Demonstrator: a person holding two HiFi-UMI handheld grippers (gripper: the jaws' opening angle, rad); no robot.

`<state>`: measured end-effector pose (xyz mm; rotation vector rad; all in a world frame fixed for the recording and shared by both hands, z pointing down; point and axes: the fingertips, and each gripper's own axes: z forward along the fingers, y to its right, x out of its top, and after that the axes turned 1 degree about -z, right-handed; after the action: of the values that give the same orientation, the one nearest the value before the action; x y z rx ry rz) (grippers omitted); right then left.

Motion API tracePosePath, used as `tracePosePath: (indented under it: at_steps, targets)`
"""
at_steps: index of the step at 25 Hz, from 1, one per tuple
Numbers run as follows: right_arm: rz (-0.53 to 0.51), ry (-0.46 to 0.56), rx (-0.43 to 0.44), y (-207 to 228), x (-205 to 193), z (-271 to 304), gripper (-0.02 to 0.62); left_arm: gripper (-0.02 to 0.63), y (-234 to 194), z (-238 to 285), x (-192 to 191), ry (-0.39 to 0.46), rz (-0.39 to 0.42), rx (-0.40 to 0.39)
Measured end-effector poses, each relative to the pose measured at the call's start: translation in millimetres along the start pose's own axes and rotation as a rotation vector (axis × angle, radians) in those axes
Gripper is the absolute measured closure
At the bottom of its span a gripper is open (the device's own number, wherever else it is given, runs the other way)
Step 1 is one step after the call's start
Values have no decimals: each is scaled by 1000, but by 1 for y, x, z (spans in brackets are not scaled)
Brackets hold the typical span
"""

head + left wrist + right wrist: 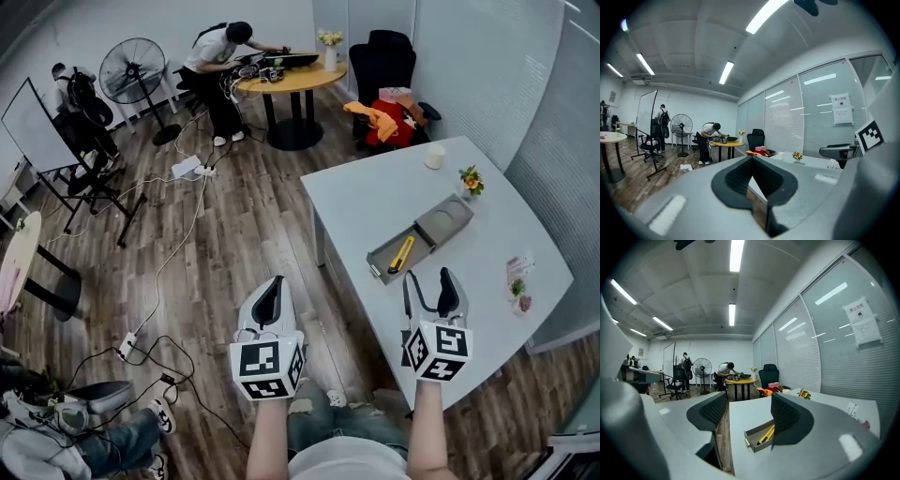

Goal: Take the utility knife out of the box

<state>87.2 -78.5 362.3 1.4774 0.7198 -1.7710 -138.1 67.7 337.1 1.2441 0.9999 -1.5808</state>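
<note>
I have the left gripper [270,298] off the table [375,197], hanging over the wooden floor [234,234], and in its own view its two jaws are pressed together at the tips with nothing caught between them. The right gripper [427,286] hangs over the near edge of the table with its jaws spread apart and empty. Looking along those jaws, I see the box [752,444] straight ahead through the gap, nearer the right jaw than the left, and not touching either one. It is a shallow grey tray, open on top, lying flat on the table just ahead of the right gripper and a little to its left in the head view [422,239]. The knife [402,254] lies inside the box along its length, yellow with a dark end, and shows in the right gripper view [766,434] as well. Past the far end of the box, further ahead of the right gripper, a small flower pot [471,180] and a white cup [434,157] stand on the table.
</note>
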Motion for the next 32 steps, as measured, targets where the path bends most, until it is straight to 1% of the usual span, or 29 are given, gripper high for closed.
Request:
tracePosePath:
  at_steps: [8,14,22,28,32]
  targets:
    - [-4,-36,-15,5,-10,40,279,606,-4,47,-5,-21,5,-35]
    - [-2,-72,-53,15,-20,83,281,606,-7,102,-3,-32,12,-83]
    - [1,-123,-150,32,-24,149,281,606,-20,191,4,-62,46,-177]
    - [16,-167,-232,51,-29,184,281,606,-19,253,9,-90,62,-257]
    - [30,-198,-280,64,-39,202,282,606,-12,289,5,-112,72,-310]
